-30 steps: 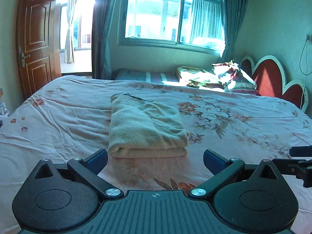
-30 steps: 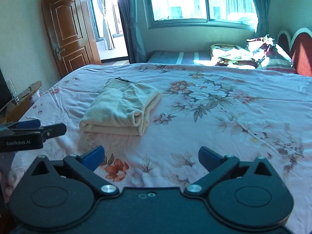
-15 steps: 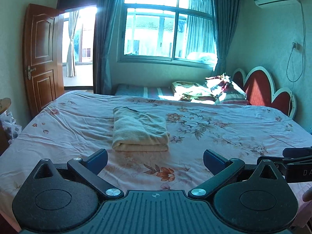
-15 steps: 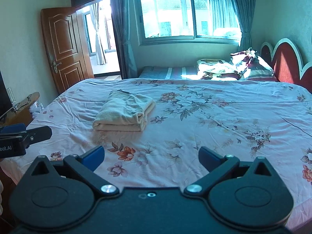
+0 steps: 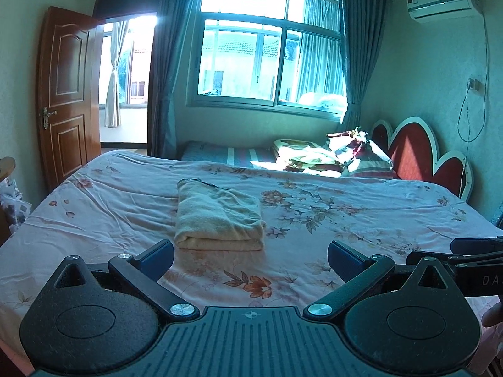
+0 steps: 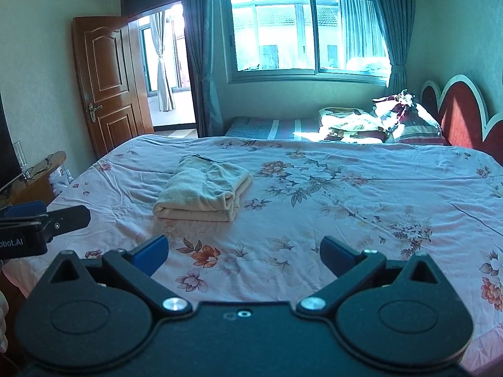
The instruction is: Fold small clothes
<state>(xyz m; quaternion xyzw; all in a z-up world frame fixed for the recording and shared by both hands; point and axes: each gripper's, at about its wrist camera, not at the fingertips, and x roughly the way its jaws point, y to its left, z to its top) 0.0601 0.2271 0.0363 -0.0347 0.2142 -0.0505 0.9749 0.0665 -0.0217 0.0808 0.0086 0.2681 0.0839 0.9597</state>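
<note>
Left gripper (image 5: 250, 251): jaws wide, empty | right gripper (image 6: 243, 249): jaws wide, empty | cream garment (image 5: 218, 216): folded, lying apart on floral bedspread (image 5: 345, 220) | step: fold apparently complete | next: fetch another garment, none evident.

left wrist: faces bed (image 5: 94, 220) | right wrist: same bed, window (image 6: 301, 31)

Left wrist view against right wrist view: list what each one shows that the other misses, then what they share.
Only the left wrist view shows the air conditioner and the wall socket with its cord. Only the right wrist view shows the wooden side table at the left. Both show the folded towel lying on the flowered bed, the open door, the window, and both pairs of open tongs, left and right, holding nothing.
</note>
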